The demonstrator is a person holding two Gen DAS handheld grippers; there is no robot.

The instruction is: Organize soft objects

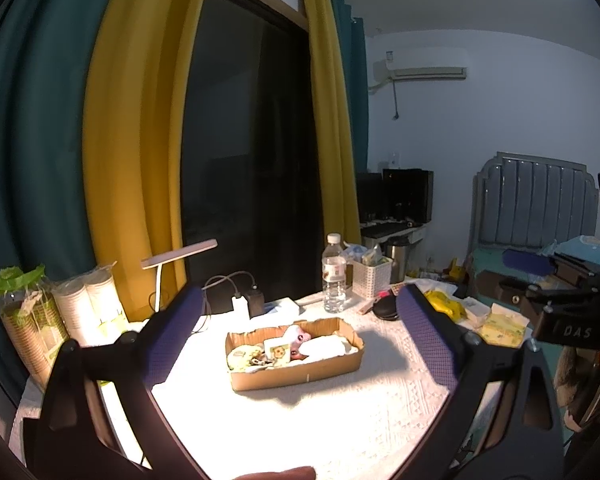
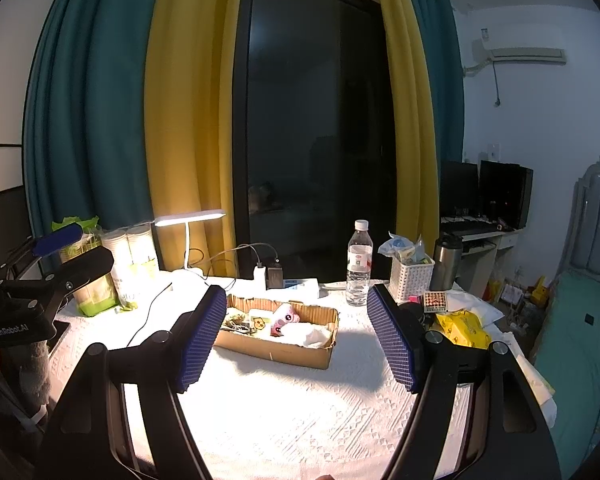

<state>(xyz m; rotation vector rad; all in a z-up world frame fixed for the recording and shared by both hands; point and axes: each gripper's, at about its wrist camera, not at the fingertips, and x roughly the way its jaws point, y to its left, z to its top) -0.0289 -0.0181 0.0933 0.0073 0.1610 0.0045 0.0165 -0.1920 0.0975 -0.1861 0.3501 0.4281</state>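
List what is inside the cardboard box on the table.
The cardboard box holds a white cloth, a pink toy, a small card with a yellow cartoon face and dark trinkets. Whatever lies beneath them is covered.

L black two-finger gripper w/ blue ribbed pads: jaws spread wide, nothing between them, held up in the air and level. R black two-finger gripper w/ blue ribbed pads: same, wide apart and holding nothing. Each shows at the edge of the other's view, L off R's left side, R off L's right side.
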